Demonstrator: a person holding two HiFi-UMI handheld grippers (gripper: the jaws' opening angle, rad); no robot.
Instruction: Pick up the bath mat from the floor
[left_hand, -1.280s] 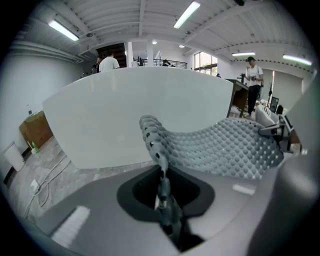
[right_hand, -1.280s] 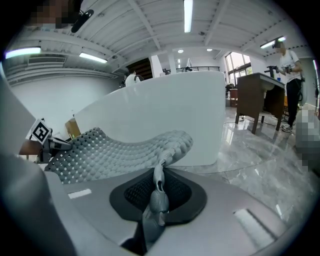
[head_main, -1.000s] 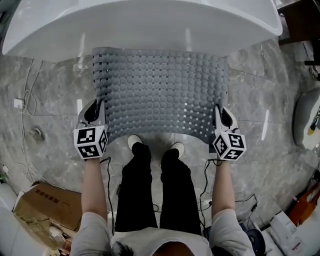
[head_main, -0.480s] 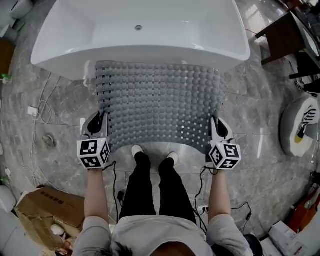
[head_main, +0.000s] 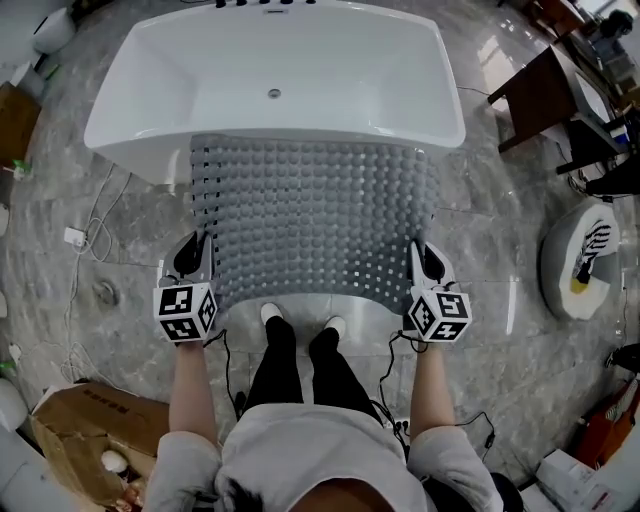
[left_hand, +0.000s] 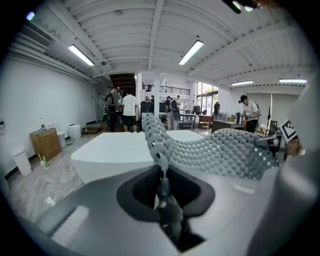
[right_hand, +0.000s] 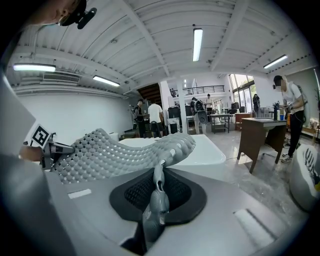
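From overhead, the head view lays out the grey marble floor (head_main: 120, 230), the white bathtub (head_main: 275, 60) and the whole grey studded bath mat (head_main: 315, 215). The mat is stretched out between the two grippers. Its far edge overlaps the tub's near rim and its near edge hangs above the person's feet. Whether it touches the rim cannot be told.

Only the gripper views open up the room: a white ribbed ceiling with strip lights, pale walls, and people standing at the back (left_hand: 129, 107). The right gripper view alone shows a person at a brown desk (right_hand: 257, 132). Both also show the mat off the floor, sagging in the middle, which the head view flattens out.

The left gripper (head_main: 195, 262) pinches the mat's near left corner. In its own view the jaws are closed tight on the thin edge, and the sheet runs away rightward over the tub. The right gripper (head_main: 425, 262) clamps the near right corner the same way, with the mat running off to the left.

On the floor, a dark wooden table (head_main: 540, 95) stands by the tub's far right corner. An open cardboard box (head_main: 80, 440) sits at the near left, with thin cables (head_main: 85, 225) trailing left of the tub.
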